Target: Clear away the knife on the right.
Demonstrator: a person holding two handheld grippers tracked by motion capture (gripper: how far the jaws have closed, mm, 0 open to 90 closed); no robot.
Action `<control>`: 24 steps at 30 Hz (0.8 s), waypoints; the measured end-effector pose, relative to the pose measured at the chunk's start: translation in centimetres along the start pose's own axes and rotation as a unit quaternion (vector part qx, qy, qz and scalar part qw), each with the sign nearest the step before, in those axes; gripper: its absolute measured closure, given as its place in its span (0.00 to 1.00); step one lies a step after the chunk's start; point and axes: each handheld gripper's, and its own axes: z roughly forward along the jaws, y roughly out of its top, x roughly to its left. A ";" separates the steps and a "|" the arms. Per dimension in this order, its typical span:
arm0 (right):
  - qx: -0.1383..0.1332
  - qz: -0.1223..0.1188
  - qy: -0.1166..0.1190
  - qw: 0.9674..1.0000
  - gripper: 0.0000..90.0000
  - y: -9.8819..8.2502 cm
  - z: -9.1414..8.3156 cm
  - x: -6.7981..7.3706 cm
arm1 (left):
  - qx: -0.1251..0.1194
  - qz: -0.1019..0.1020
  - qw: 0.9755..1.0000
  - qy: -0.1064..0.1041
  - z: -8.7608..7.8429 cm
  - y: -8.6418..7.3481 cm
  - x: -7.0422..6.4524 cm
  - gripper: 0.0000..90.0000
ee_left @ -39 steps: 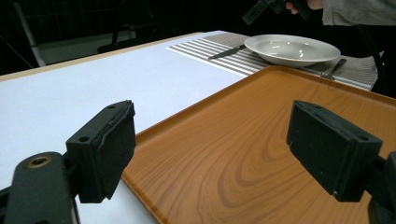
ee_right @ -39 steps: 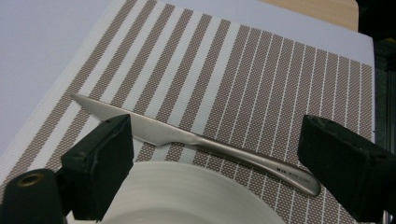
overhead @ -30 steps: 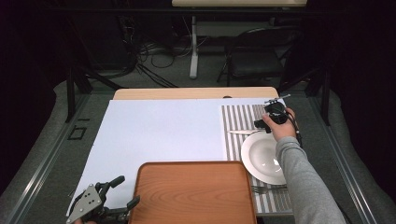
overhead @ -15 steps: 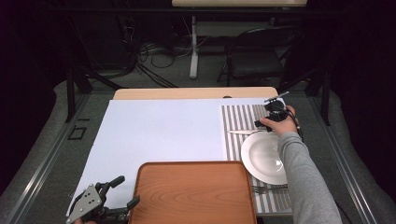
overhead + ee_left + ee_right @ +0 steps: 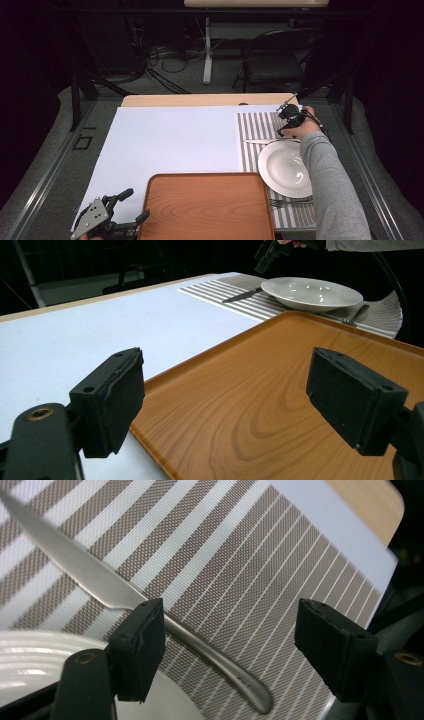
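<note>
While the left gripper (image 5: 116, 216) hovers low at the table's near left corner, its jaws stand wide apart and empty, one to each side of the near left rim of the wooden tray (image 5: 207, 207), probably parked out of the way or lined up for that rim. Further right, a white plate (image 5: 284, 167) sits on the striped placemat (image 5: 255, 131), a fork (image 5: 287, 202) at its near side. Just beyond the plate lies a knife (image 5: 115, 592), likely the thing in play. The right gripper (image 5: 289, 121) hangs over its handle, jaws spread to either side, apparently set to close on it.
</note>
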 end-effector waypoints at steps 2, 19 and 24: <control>-0.002 -0.038 -0.008 0.999 0.34 0.1 -0.2 0.2 | 0.000 0.000 1.000 0.000 0.0 0.0 0.0 0.18; 0.042 -0.350 -0.023 0.935 0.48 0.7 -0.3 1.0 | -0.001 -0.001 1.000 0.002 0.1 -0.1 0.0 0.18; 0.038 -0.362 -0.018 0.931 0.49 1.0 -0.4 1.0 | 0.000 -0.002 1.000 0.003 -0.1 -0.1 0.1 0.18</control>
